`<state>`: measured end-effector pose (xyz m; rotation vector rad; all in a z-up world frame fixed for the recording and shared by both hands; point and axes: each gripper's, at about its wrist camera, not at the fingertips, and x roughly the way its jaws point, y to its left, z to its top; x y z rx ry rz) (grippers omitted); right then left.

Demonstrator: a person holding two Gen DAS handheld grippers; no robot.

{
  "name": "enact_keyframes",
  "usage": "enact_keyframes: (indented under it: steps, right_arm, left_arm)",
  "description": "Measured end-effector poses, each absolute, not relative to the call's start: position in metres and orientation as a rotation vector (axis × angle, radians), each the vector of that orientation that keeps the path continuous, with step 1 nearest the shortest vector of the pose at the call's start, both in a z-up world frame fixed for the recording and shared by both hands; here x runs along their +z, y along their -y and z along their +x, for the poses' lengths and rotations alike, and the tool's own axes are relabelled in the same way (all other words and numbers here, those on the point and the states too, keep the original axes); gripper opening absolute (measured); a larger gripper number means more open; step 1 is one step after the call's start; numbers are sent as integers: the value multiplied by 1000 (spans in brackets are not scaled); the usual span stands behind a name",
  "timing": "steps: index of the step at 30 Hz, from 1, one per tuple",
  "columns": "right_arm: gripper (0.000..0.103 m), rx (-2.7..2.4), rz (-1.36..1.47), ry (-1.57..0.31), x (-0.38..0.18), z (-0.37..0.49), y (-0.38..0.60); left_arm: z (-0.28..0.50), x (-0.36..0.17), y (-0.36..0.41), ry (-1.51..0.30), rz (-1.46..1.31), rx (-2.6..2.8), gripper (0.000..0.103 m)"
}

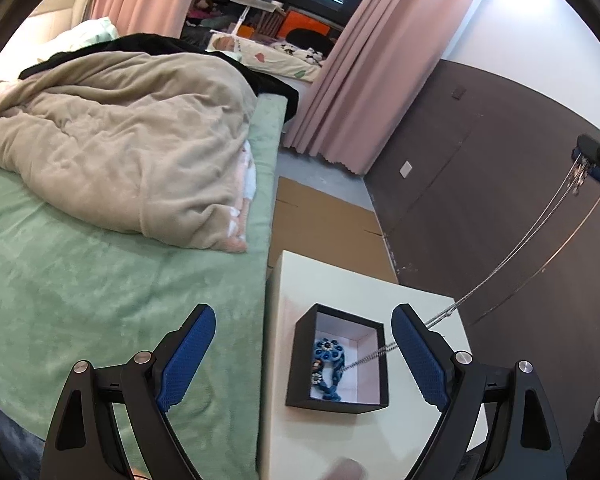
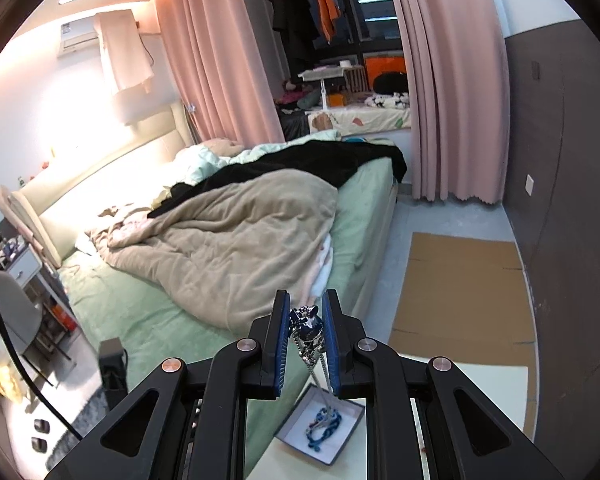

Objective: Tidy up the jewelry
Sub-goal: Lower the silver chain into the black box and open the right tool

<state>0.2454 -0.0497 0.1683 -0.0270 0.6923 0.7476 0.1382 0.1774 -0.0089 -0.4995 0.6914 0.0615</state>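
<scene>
Necklace (image 2: 308, 326): silver chain, dark-blue pendant, hanging taut.

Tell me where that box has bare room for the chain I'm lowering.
Inside the box, the blue bracelet fills the side nearer the bed. The pale floor between the bracelet and the opposite wall is mostly bare, crossed only by the chain. The right tool holds the chain by its pendant; the left tool is open.

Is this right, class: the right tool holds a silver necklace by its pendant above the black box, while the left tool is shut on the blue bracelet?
Not quite. In the left wrist view the left tool is open and empty; the blue bracelet lies in the black box. The right tool does hold the silver necklace by its pendant.
</scene>
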Motion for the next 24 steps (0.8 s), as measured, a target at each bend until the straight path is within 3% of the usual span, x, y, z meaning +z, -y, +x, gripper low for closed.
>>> enact_keyframes:
  steps: [24]
  right_arm:
    - [18, 756, 61, -1018, 7, 278, 47]
  left_arm:
    - [126, -26, -179, -742, -503, 82, 90]
